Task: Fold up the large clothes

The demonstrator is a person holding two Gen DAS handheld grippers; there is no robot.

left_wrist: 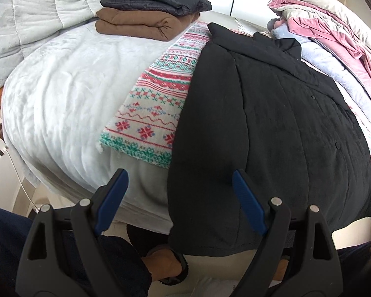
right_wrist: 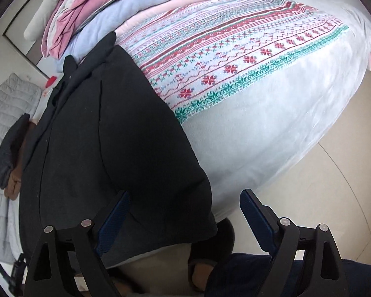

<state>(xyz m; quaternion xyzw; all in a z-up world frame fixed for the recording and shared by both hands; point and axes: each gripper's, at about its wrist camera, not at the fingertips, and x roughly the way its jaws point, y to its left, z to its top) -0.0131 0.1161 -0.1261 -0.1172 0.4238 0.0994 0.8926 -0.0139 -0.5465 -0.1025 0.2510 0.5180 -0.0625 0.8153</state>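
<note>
A large black quilted coat [left_wrist: 272, 128] lies spread on the bed, collar at the far end, its hem hanging over the near edge. It also shows in the right wrist view [right_wrist: 99, 136]. My left gripper [left_wrist: 180, 180] is open and empty, just above the coat's lower left corner. My right gripper [right_wrist: 185, 200] is open and empty, over the coat's lower right corner at the bed edge. Neither touches the cloth.
A patterned red, green and white blanket [left_wrist: 155, 99] lies under the coat on the white bed cover [left_wrist: 61, 94]. Folded brown and dark garments [left_wrist: 146, 10] are stacked at the far left. Pink and lilac clothes [right_wrist: 86, 12] are piled at the head. My feet stand below.
</note>
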